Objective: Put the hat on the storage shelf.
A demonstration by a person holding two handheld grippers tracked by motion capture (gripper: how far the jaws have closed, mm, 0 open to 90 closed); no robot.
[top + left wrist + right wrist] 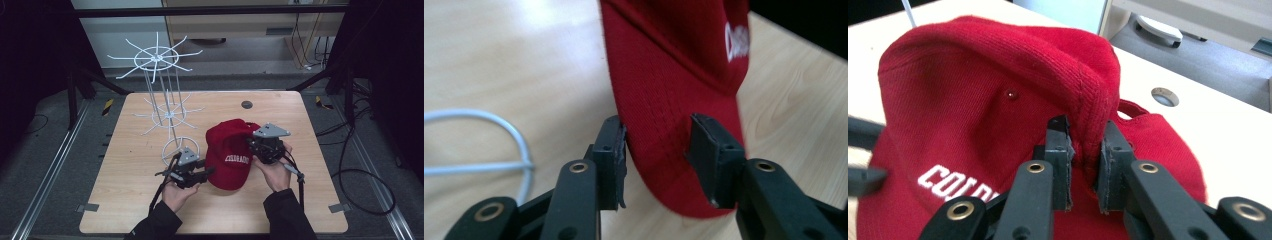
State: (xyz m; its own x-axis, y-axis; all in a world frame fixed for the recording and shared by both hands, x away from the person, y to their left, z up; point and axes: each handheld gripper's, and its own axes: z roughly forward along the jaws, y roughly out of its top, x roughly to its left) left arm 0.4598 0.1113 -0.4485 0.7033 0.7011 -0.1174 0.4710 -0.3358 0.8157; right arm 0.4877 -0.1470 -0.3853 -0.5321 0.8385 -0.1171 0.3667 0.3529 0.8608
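A red cap [230, 150] with white lettering lies on the wooden table [130, 200], right of centre. My left gripper [210, 172] reaches in from the cap's left. In the left gripper view its jaws [659, 150] stand open on either side of the cap's brim [674, 75], with a gap showing at one pad. My right gripper [252, 145] is at the cap's right side. Seen in the right gripper view, it [1087, 155] is shut on a raised fold of the cap's crown [973, 100].
A white wire rack [157, 57] with two tiers of spokes stands at the table's back left, its base ring [180, 150] just left of the cap and also in the left gripper view [499, 125]. A round grommet [246, 104] sits near the far edge.
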